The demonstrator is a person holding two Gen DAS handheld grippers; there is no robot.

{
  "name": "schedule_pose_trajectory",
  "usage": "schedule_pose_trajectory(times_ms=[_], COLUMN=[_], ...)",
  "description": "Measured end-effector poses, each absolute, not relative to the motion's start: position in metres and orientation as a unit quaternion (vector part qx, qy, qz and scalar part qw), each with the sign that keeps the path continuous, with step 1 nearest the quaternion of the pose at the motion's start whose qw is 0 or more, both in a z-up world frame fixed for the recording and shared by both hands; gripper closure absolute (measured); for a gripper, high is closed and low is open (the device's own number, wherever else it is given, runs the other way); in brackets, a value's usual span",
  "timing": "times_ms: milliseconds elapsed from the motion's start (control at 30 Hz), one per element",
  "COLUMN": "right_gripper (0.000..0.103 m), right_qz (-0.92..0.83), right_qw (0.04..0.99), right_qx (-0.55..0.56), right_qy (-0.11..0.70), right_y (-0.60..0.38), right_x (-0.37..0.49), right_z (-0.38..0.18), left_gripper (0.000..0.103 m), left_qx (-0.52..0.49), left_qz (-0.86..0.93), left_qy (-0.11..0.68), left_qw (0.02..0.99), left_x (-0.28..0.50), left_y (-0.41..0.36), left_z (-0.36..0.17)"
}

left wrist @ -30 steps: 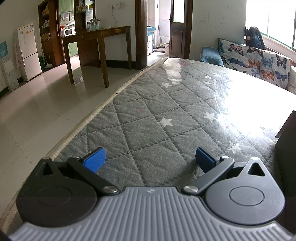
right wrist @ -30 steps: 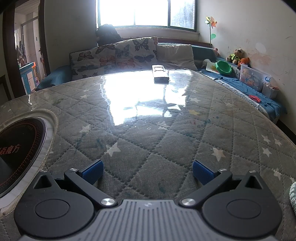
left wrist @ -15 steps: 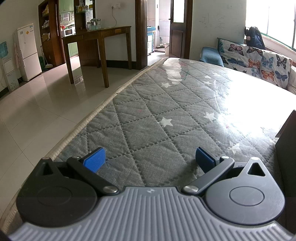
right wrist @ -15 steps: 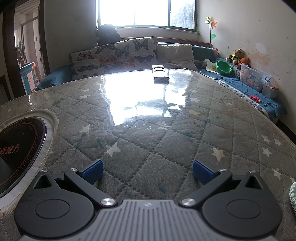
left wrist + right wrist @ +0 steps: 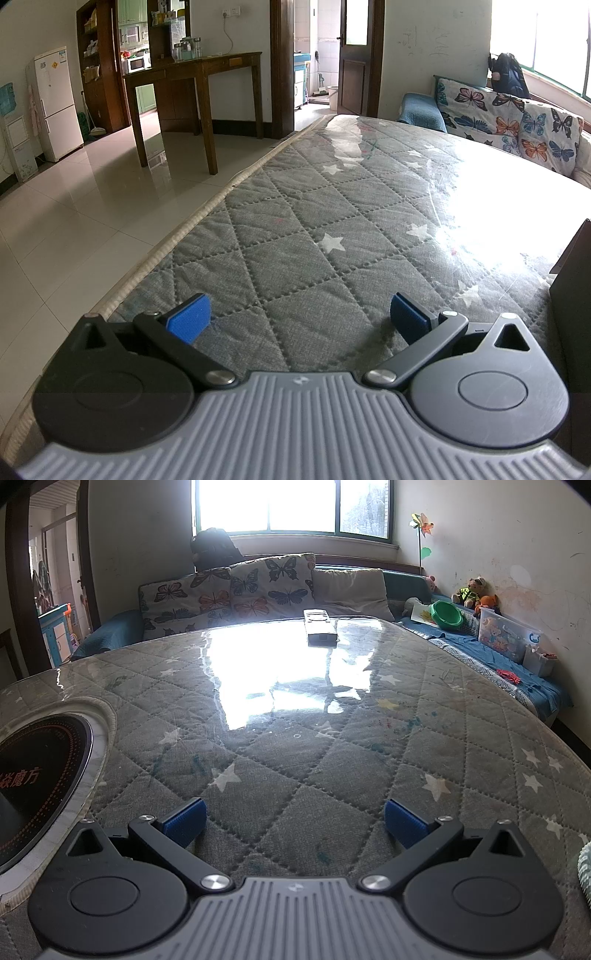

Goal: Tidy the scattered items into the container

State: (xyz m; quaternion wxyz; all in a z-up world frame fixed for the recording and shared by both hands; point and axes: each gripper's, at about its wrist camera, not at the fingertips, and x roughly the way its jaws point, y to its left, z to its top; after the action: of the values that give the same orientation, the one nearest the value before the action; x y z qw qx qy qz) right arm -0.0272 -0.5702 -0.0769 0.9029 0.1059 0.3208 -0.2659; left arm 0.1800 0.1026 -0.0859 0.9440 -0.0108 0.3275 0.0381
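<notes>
My left gripper (image 5: pixel 297 317) is open just above the quilted grey table cover (image 5: pixel 332 221), nothing between its blue pads (image 5: pixel 188 318). A dark box-like thing (image 5: pixel 570 295) stands at the right edge of the left wrist view; its inside is hidden. In the right wrist view my right gripper (image 5: pixel 293 821) is open and empty too, low over the same cover (image 5: pixel 295 720). A grey remote control (image 5: pixel 320 627) lies at the table's far edge, well beyond the fingers. A pale ribbed object (image 5: pixel 584 867) shows only a sliver at the right edge.
A round black induction cooktop (image 5: pixel 37 775) is set into the table left of the right gripper. A sofa with butterfly cushions (image 5: pixel 236 590) runs behind the table. To the left of the table are tiled floor (image 5: pixel 74 206), a wooden desk (image 5: pixel 192 85) and a white fridge (image 5: pixel 55 103).
</notes>
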Motion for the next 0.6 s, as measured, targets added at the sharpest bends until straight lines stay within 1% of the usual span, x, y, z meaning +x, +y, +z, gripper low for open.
schedule_pose_trajectory(times_ms=[600], right_gripper=[0.0], right_qz=[-0.266], right_qw=[0.903], right_qx=[0.106], right_qy=[0.321], right_y=[-0.559], right_x=[-0.032], right_z=[-0.076], left_gripper=[0.0], left_qx=[-0.011], left_qz=[0.038], left_qy=[0.328], left_qw=[0.944], left_x=[0.18], left_y=[0.102], left_z=[-0.086])
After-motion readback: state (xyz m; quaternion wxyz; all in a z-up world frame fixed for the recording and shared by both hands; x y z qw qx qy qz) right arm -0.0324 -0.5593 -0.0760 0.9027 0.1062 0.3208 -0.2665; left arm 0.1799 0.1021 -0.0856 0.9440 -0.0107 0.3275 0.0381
